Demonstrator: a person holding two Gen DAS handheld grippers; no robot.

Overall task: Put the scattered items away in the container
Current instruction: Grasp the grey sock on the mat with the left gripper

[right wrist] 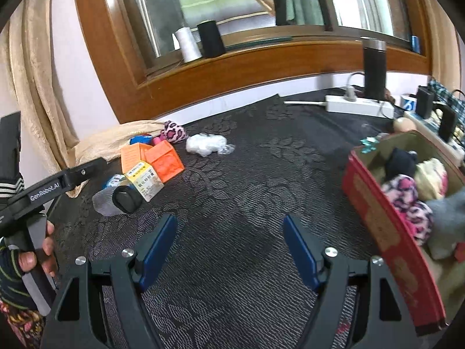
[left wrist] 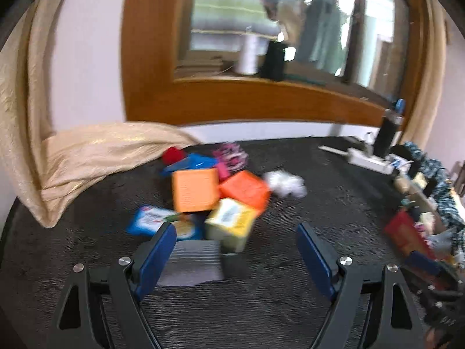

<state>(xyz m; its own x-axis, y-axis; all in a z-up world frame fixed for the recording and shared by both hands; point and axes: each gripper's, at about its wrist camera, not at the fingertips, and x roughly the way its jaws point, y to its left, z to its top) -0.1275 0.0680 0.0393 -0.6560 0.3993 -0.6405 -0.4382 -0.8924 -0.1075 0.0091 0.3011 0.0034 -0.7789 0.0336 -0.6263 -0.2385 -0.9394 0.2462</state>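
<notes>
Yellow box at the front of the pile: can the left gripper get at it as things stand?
Probably yes. The left gripper is open and empty, the yellow box just ahead; only a clear bottle lying beside it crowds one finger.

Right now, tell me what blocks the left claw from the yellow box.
Little visible blocks it. The left claw is open and empty, with the yellow box just ahead of its pads. A clear bottle lies between the pads, nearer the left one, touching the box's near side, so it could be pinched too.
</notes>
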